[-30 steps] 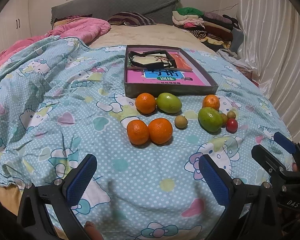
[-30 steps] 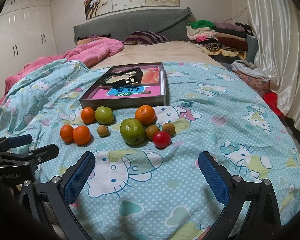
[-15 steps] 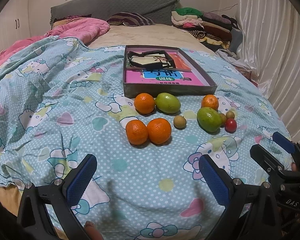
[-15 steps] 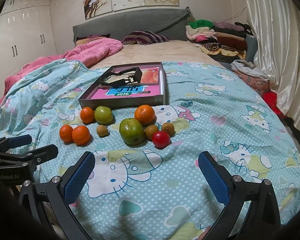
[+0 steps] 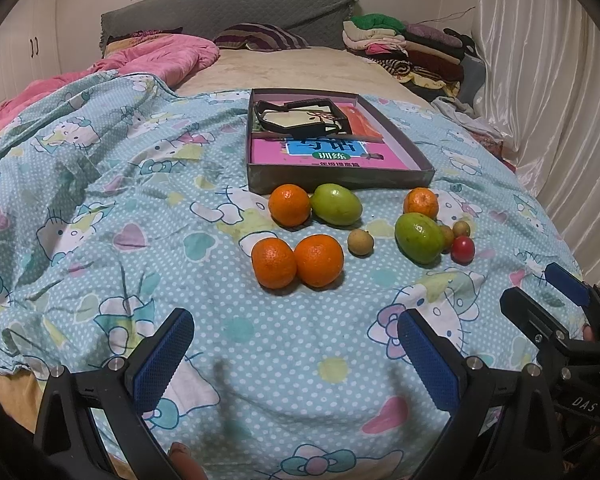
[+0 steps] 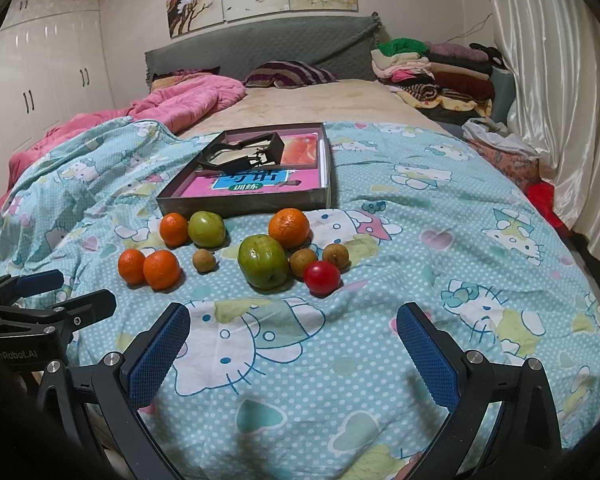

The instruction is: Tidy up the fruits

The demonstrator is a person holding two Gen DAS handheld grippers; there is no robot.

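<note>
Several fruits lie on the blue patterned quilt (image 5: 100, 208) in front of a shallow grey box (image 5: 332, 178). A pair of oranges (image 5: 296, 261) sits nearest, with another orange (image 5: 289, 205) and a green fruit (image 5: 336, 204) behind them. To the right lie a larger green fruit (image 6: 262, 261), an orange (image 6: 289, 227), a red fruit (image 6: 321, 277) and small brown fruits (image 6: 303, 262); one more brown fruit (image 6: 203, 260) lies apart. My left gripper (image 5: 296, 356) and right gripper (image 6: 294, 354) both hover open and empty near the bed's front edge.
The grey box holds a pink book (image 5: 324, 156) and a black frame-like object (image 5: 300, 118). A pink blanket (image 6: 172, 108) is bunched at the back left, folded clothes (image 6: 432, 68) are stacked at the back right, and a curtain (image 6: 552, 80) hangs along the right.
Both views have shifted very slightly; the fruits sit a touch lower and nearer in the frames. Nothing was taken hold of or let go.
</note>
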